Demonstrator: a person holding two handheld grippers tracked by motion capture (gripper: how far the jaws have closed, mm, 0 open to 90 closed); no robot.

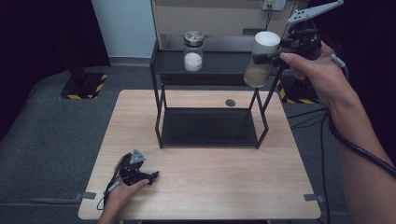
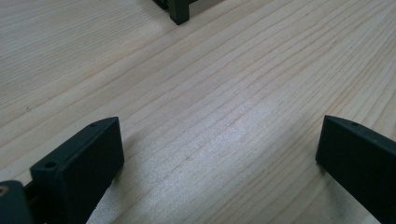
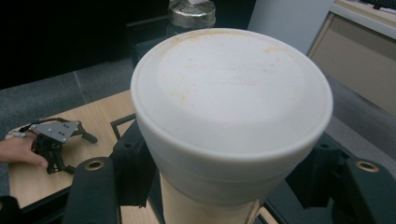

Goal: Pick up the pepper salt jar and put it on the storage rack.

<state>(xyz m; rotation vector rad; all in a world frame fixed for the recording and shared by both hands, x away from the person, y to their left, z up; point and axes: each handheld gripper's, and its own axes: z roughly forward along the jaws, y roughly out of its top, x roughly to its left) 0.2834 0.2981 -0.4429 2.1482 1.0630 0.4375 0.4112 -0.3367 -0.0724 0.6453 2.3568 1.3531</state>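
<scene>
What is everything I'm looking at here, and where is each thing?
Light wooden table: one, centre.
Black metal two-tier shelf rack: one, at the table's far half.
Clear glass jar with silver lid, white contents: one, on the rack's top shelf.
White-lidded jar with tan contents: one, held in the air by the rack's right end.
Small dark round spot: one, on the tabletop behind the rack.
Right gripper: black, shut on the white-lidded jar.
Left gripper: black, open, resting on the table.

The right hand-held gripper (image 3: 231, 179) clamps a white-lidded jar (image 3: 231, 112); the left hand-held gripper (image 3: 58, 140) rests on the table (image 3: 100, 112), far left.
</scene>
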